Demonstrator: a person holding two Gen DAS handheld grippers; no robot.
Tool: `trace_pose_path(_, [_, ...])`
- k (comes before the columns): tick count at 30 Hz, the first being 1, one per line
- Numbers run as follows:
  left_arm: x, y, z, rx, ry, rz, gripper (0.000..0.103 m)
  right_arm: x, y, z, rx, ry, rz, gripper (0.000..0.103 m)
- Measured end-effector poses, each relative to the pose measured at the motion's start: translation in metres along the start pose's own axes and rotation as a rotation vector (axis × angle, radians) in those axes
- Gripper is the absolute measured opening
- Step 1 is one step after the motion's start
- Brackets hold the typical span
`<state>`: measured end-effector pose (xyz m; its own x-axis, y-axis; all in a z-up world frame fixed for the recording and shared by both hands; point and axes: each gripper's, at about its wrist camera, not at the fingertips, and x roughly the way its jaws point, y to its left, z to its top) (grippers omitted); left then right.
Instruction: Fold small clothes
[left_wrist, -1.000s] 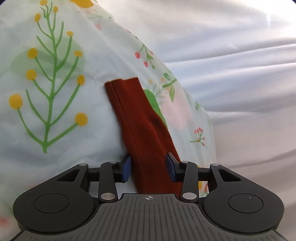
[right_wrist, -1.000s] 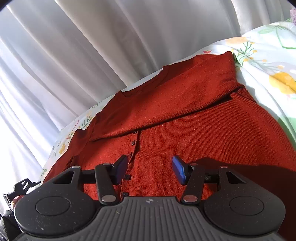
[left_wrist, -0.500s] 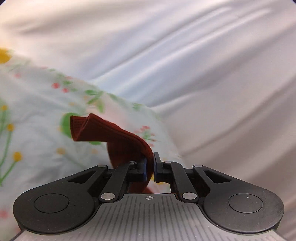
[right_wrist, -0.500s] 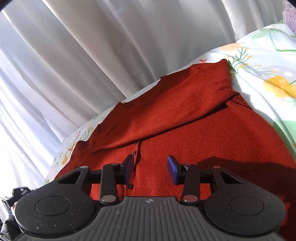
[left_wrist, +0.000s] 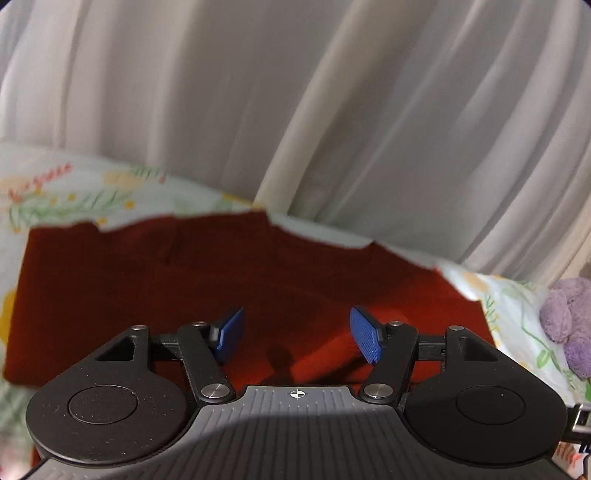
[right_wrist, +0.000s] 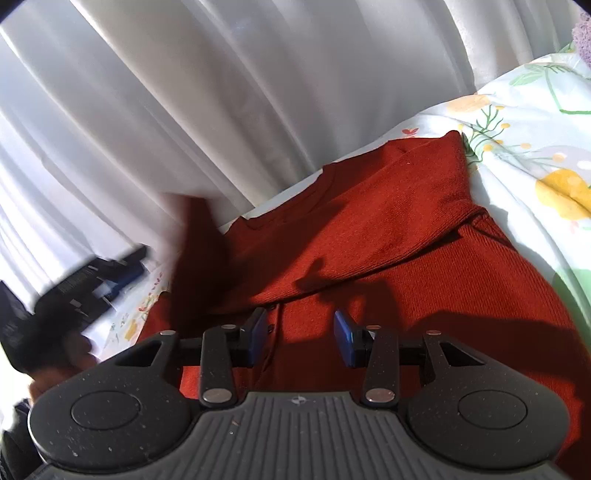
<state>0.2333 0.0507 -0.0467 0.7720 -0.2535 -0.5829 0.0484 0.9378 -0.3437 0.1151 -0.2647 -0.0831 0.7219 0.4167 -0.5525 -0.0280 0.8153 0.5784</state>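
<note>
A rust-red knit cardigan (right_wrist: 388, 229) lies on a floral bedsheet (right_wrist: 535, 147), one sleeve folded across its chest. My right gripper (right_wrist: 300, 338) hovers over the buttoned front, its blue pads apart with nothing between them. The other sleeve (right_wrist: 199, 254) shows as a blurred red strip in the air at the cardigan's left side. Beside it is the left gripper (right_wrist: 92, 280), also blurred. In the left wrist view my left gripper (left_wrist: 297, 334) is over the cardigan (left_wrist: 221, 280). Its jaws are opening and nothing is between the pads.
White curtains (left_wrist: 295, 110) hang right behind the bed's far edge. A purple plush toy (left_wrist: 569, 321) sits on the sheet to the right of the cardigan. A hand (right_wrist: 55, 369) shows at the lower left of the right wrist view.
My left gripper shut on the sleeve's cuff, swung it over toward the cardigan's body and rolled, then opened and the cuff left its jaws. The right gripper narrowed a little and stayed put.
</note>
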Motion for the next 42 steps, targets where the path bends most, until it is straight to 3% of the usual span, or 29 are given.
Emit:
trace_pose_path(4, [-0.016,0.029,-0.019,-0.175,-0.009,0.011,0.095,0.015,-0.005,0.016,0.020,0.022,0.013,0.043])
trace_pose_path(8, [-0.025,0.051,-0.016,-0.269,0.013,0.064,0.095,0.048,-0.006,0.039,0.088,0.061,0.087,0.050])
trace_pose_path(11, [-0.026,0.062,-0.018,-0.314,0.042,0.084,0.096,0.084,-0.004,0.052,0.110,0.104,0.094,0.056])
trace_pose_path(14, [-0.035,0.070,-0.020,-0.334,0.048,0.126,0.097,0.116,-0.007,0.057,0.144,0.171,0.085,0.056])
trace_pose_path(18, [-0.037,0.073,-0.022,-0.340,0.046,0.162,0.097,0.129,0.001,0.060,0.150,0.189,0.156,0.056])
trace_pose_path(19, [-0.036,0.074,-0.021,-0.341,0.050,0.165,0.097,0.132,0.006,0.058,0.126,0.198,0.161,0.052])
trace_pose_path(21, [-0.038,0.072,-0.020,-0.333,0.056,0.172,0.097,0.136,0.019,0.055,0.038,0.209,0.121,0.030])
trace_pose_path(22, [-0.038,0.071,-0.018,-0.323,0.058,0.181,0.097,0.135,0.027,0.054,-0.021,0.191,0.072,0.005])
trace_pose_path(24, [-0.038,0.065,-0.015,-0.285,0.065,0.220,0.097,0.121,0.049,0.053,-0.201,0.083,-0.099,0.004])
trace_pose_path(27, [-0.037,0.059,-0.014,-0.247,0.061,0.220,0.097,0.091,0.068,0.054,-0.404,-0.110,-0.239,0.004])
trace_pose_path(30, [-0.028,0.057,-0.015,-0.227,0.082,0.218,0.097,0.082,0.046,0.065,-0.379,-0.132,-0.319,0.004])
trace_pose_path(35, [-0.023,0.060,-0.016,-0.229,0.092,0.223,0.097,0.084,-0.001,0.077,-0.193,-0.065,-0.227,0.009])
trace_pose_path(36, [-0.023,0.060,-0.015,-0.229,0.093,0.223,0.097,0.083,-0.007,0.077,-0.161,-0.057,-0.197,0.012])
trace_pose_path(38, [-0.021,0.060,-0.014,-0.227,0.097,0.224,0.097,0.085,-0.016,0.073,-0.109,-0.028,-0.167,0.038])
trace_pose_path(42, [-0.017,0.058,-0.013,-0.215,0.104,0.227,0.097,0.099,-0.015,0.065,-0.095,0.002,-0.122,0.041])
